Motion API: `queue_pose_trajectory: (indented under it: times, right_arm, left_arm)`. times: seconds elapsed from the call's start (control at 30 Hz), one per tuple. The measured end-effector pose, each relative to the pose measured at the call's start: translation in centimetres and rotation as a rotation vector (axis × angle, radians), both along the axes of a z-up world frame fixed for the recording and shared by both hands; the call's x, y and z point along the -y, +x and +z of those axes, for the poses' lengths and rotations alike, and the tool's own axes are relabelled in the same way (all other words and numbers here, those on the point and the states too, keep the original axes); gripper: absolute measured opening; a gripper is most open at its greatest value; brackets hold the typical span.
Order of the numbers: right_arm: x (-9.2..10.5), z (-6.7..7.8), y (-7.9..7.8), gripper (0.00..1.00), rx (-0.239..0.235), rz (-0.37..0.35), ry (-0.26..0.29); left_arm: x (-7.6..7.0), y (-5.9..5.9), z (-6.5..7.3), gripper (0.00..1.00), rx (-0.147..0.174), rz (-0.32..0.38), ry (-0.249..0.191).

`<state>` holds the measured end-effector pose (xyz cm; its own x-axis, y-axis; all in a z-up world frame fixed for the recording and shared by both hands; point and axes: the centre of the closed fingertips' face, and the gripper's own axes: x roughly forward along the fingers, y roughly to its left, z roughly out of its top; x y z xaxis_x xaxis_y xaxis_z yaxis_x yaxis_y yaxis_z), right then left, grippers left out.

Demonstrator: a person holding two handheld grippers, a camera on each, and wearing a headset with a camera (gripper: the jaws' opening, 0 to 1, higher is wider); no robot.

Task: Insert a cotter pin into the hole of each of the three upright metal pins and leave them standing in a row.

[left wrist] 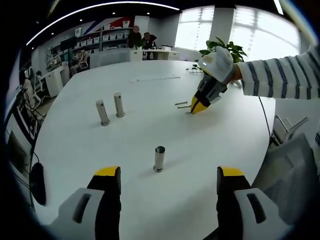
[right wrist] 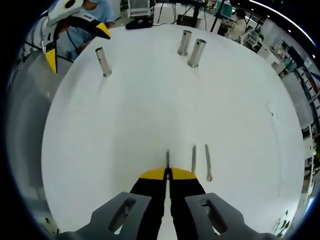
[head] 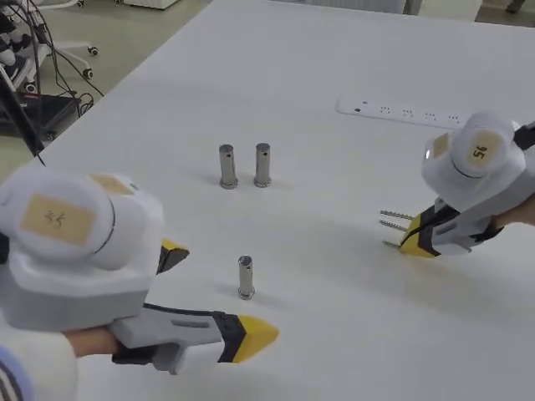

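Right gripper view: my right gripper is pinched shut on one cotter pin, with two other cotter pins lying just beside it. My left gripper gapes wide, facing the near metal pin.

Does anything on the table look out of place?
Yes. One metal pin stands alone, nearer the person, away from the other two pins standing side by side. All three are upright and none has tipped.
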<state>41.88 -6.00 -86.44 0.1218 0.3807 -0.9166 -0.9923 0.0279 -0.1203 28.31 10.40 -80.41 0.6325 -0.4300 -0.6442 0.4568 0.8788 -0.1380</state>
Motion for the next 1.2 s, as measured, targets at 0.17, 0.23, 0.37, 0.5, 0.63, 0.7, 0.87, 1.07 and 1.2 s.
queue_pose_trajectory:
  times: [0.17,0.23,0.37,0.5,0.63,0.7,0.87,1.07,1.2]
  right_arm:
    - [-0.2,1.0,-0.4,0.02,0.042,0.019,0.016]
    - [-0.1,1.2,-0.8,0.02,0.052,0.03,0.012]
    - [0.2,1.2,-0.7,0.02,0.071,0.031,0.011]
    - [0.3,1.4,-1.3,0.02,0.102,0.039,0.009]
    - [0.1,2.2,-2.1,0.02,0.122,0.032,0.03]
    - [0.1,2.6,-2.3,0.02,0.146,0.033,0.033]
    - [-0.3,4.0,-2.0,0.02,0.243,0.035,0.055]
    - [-1.3,5.3,-3.7,0.02,0.282,0.055,0.078]
    - [-1.7,5.6,-5.0,0.02,0.281,0.042,0.091]
  left_arm:
    - [0.0,0.2,0.7,0.77,0.017,0.004,-0.007]
    - [0.0,0.4,1.1,0.77,0.03,0.005,-0.014]
    - [0.4,0.5,1.4,0.74,0.037,-0.005,-0.025]
    - [0.9,0.7,1.7,0.72,0.046,-0.021,-0.03]
    - [1.3,1.0,2.0,0.69,0.051,-0.018,-0.044]
    - [1.5,1.2,2.1,0.67,0.049,-0.022,-0.051]
    - [2.4,1.5,2.2,0.63,0.039,-0.03,-0.084]
    - [3.4,2.1,2.2,0.63,0.044,-0.055,-0.095]
    - [4.1,2.5,2.3,0.62,0.051,-0.075,-0.099]
